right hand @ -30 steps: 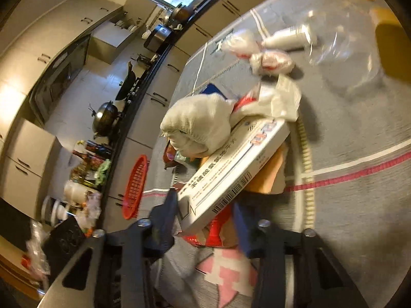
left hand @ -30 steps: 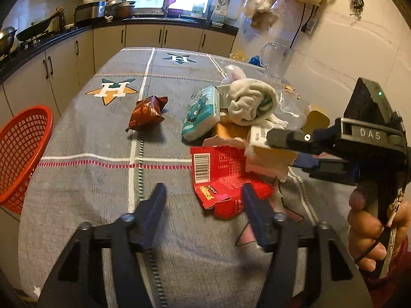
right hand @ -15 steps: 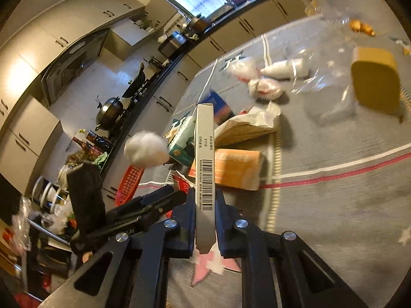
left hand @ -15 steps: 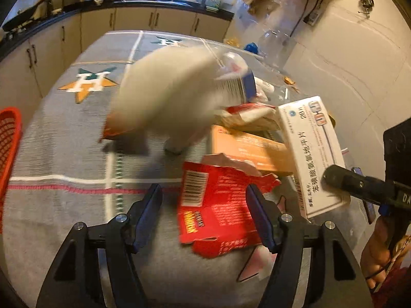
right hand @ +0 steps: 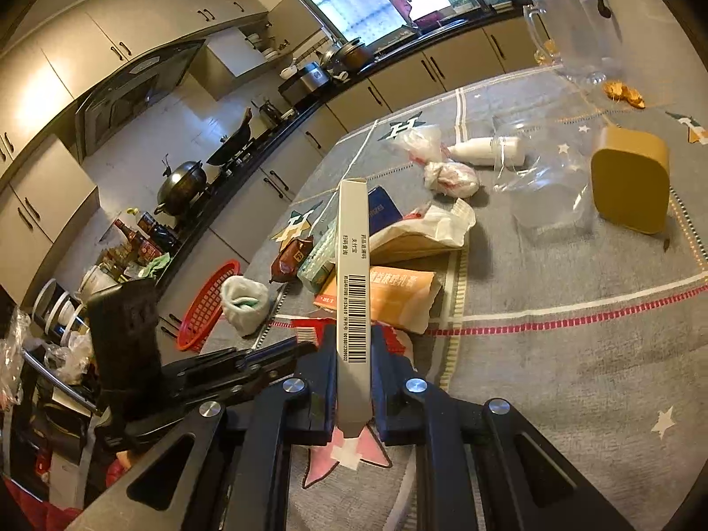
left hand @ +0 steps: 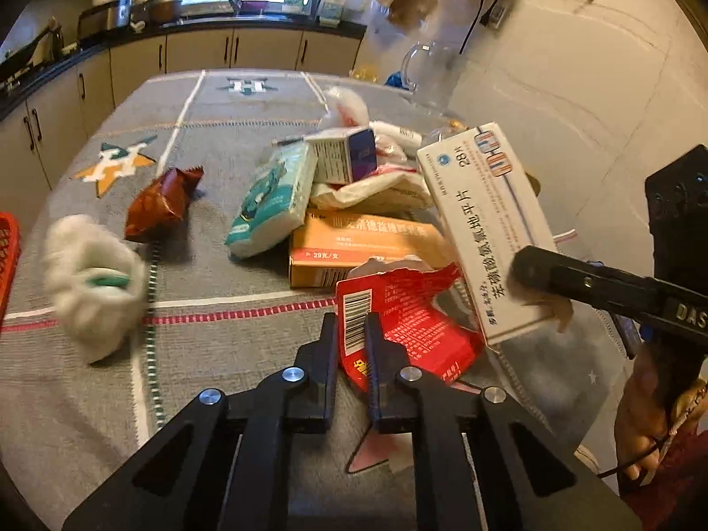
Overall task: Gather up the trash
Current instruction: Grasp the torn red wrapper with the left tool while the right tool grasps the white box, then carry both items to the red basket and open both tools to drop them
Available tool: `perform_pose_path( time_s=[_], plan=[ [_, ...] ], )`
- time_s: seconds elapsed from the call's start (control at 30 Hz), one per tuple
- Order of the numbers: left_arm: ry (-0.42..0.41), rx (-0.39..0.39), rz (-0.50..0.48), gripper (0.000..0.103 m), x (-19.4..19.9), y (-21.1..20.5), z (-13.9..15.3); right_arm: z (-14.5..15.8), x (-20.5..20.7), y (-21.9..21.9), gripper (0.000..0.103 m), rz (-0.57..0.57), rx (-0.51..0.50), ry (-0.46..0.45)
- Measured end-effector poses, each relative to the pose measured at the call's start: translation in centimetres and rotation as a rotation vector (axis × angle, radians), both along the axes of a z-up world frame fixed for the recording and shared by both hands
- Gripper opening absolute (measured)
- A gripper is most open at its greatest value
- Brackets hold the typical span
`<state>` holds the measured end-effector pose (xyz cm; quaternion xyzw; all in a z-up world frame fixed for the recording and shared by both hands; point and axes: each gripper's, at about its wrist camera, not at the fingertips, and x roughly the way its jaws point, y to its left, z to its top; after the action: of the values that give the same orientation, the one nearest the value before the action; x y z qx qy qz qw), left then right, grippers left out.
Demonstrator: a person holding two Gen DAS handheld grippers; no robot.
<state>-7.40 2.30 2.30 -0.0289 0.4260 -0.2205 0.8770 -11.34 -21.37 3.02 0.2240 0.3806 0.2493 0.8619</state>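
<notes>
From my left wrist camera, my left gripper (left hand: 352, 340) has just clamped down, and its jaws now pinch the barcode edge of the torn red carton (left hand: 398, 323), which lies on the cloth-covered counter (left hand: 221, 354) right at the fingertips. Just beyond the carton sits an orange box (left hand: 354, 248), with a teal tissue pack (left hand: 272, 199) leaning against its left side. A brown snack wrapper (left hand: 163, 203) lies further left of that, and a blurred white sock (left hand: 95, 283) is well off to the gripper's left, near the edge of a red basket (left hand: 8, 261). To the right, my right gripper (left hand: 535, 272) is clenched on a long white medicine box (left hand: 486, 230), held off the counter above the pile.

From my right wrist camera, the right gripper (right hand: 352, 380) squeezes the medicine box (right hand: 352, 292) edge-on, barcode side facing me, and the box juts forward past the fingertips. The orange box (right hand: 398, 296) lies just ahead and to the right. The sock (right hand: 244, 303) and basket (right hand: 208, 305) sit ahead to the left, and my left gripper (right hand: 292, 345) reaches in from the left just beside the fingertips.
</notes>
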Motion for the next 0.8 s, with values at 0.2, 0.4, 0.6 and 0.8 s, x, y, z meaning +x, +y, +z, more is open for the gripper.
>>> perform_pose_path(
  time_s=[0.2,0.4,0.6,0.8],
  plan=[
    [-0.033,0.001,0.033,0.008,-1.3,0.9,1.3,0.6,-0.4,0.1,0.014,-0.007,-0.016,-0.023],
    [-0.078,-0.015,0.056,0.005,-2.8,2.3,3.3,1.2,-0.6,0.6,0.014,0.002,-0.028,-0.038],
    [-0.118,-0.029,0.097,0.003,-3.2,4.2,4.9,1.9,-0.4,1.1,0.014,0.008,-0.03,-0.05],
    [-0.151,-0.041,0.124,0.003,-3.4,5.4,6.3,2.4,-0.2,2.1,0.014,0.03,-0.03,-0.059]
  ],
)
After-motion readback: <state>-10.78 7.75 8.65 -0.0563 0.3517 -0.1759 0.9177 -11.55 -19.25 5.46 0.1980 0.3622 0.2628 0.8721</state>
